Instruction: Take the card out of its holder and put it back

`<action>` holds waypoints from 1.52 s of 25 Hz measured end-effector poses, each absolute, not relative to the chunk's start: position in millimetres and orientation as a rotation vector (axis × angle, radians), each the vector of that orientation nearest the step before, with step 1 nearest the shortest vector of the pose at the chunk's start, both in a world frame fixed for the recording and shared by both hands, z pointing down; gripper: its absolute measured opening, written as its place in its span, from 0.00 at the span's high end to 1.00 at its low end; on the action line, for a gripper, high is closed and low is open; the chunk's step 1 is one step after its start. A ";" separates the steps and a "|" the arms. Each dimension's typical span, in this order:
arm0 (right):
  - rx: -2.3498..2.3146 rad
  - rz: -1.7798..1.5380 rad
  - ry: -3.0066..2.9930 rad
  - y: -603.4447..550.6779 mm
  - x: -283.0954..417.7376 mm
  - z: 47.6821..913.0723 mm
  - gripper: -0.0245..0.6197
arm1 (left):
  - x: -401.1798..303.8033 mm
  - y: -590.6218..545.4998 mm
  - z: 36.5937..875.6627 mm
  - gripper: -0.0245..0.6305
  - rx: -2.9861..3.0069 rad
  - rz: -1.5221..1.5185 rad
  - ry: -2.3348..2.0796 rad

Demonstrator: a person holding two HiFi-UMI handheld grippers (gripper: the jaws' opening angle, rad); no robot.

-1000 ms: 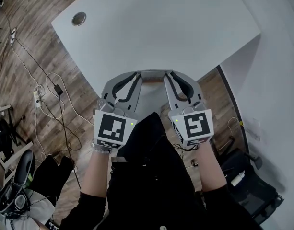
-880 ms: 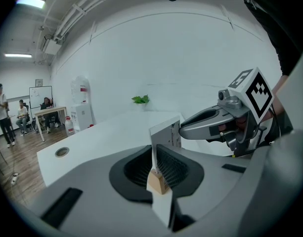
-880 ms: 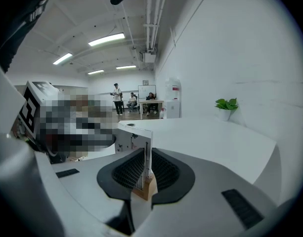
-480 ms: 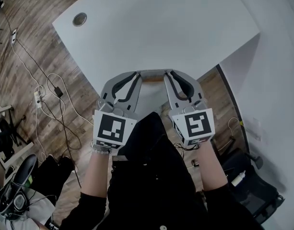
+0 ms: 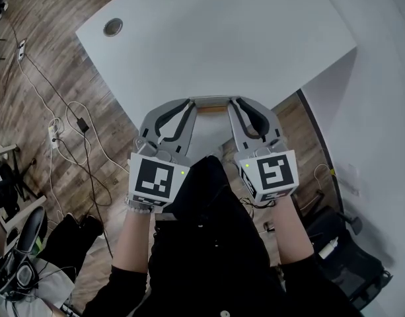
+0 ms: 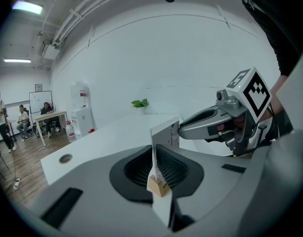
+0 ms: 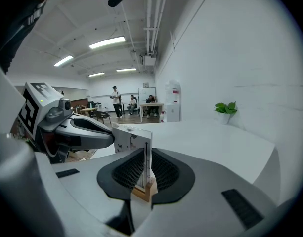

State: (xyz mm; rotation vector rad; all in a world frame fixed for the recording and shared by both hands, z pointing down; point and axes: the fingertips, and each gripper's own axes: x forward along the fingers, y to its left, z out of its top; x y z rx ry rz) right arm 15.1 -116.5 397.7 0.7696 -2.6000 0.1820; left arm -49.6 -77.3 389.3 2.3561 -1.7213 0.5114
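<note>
A white printed card (image 7: 133,143) stands upright in a small wooden holder (image 7: 144,189). In the head view the card and holder (image 5: 212,109) span the gap between both grippers, just in front of the person's chest. My left gripper (image 5: 190,104) is shut on the left end, where the card (image 6: 164,132) rises from the wooden block (image 6: 158,186) between its pads. My right gripper (image 5: 234,103) is shut on the other end. Each gripper view shows the other gripper across the card: the right gripper (image 6: 187,129) and the left gripper (image 7: 108,138).
A white table (image 5: 222,38) with a round cable grommet (image 5: 113,26) lies just beyond the grippers. Cables (image 5: 70,121) trail over the wooden floor at left. A potted plant (image 7: 224,107) sits at the table's far end. People (image 7: 115,101) are far back in the room.
</note>
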 end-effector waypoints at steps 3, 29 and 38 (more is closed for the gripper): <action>0.771 0.178 -2.603 -116.0 15.9 394.5 0.85 | -47.9 -77.3 385.6 0.91 2.401 0.532 -1.716; 0.766 0.073 -2.672 -117.9 12.4 339.6 0.85 | -48.8 -75.9 333.8 0.91 2.427 0.503 -1.786; 0.781 0.030 -2.692 -114.4 15.6 310.8 0.85 | -45.4 -72.7 304.8 0.91 2.455 0.507 -1.819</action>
